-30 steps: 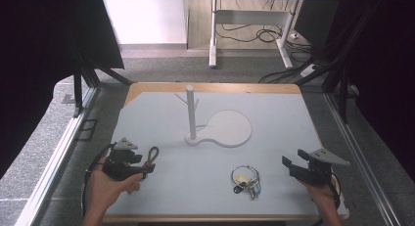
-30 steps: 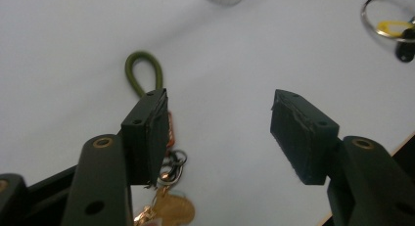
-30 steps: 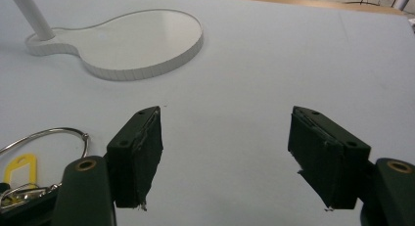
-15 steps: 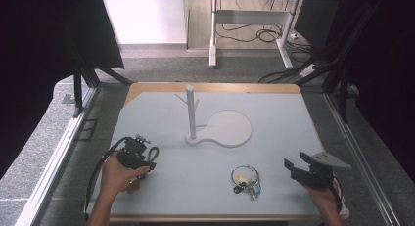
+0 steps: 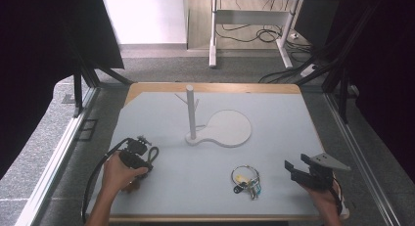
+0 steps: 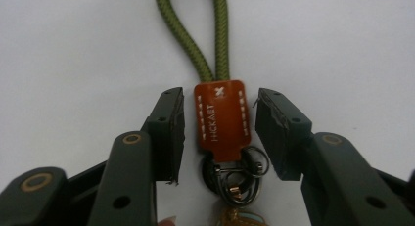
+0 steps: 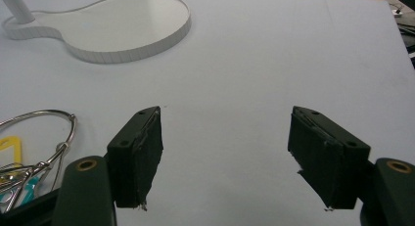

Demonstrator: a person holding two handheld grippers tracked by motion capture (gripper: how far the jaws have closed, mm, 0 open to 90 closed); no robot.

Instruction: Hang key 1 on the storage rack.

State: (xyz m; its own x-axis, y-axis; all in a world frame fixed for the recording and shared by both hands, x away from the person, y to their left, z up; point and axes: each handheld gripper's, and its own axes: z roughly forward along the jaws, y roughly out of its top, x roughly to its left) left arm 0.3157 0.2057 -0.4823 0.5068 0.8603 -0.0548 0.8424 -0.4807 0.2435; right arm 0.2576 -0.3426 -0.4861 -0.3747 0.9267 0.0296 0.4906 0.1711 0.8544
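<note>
Straddling the orange leather tab (image 6: 221, 116) of a keychain, the left gripper (image 6: 220, 133) has its jaws narrowed to a slim gap on either side of the tab; they have just been closing, and neither pad presses on the leather yet. A doubled olive-green cord loop (image 6: 211, 35) runs away from the tab across the pale table (image 5: 274, 138), while a cluster of dark metal split rings (image 6: 235, 174) lies at the tab's near end, between the jaw roots. From above, the left gripper (image 5: 139, 152) sits low near the table's front left corner, the cord loop (image 5: 154, 152) lying just beside it. The right gripper (image 7: 222, 152) hangs over bare tabletop with its jaws spread wide and nothing between them; in the high view it (image 5: 298, 169) is near the front right edge. A wire key ring with a yellow tag and keys (image 5: 246, 179) lies between the two hands, nearer the right one. Farther back stands a white peg stand (image 5: 191, 113) on its flat rounded base (image 5: 227, 129).
</note>
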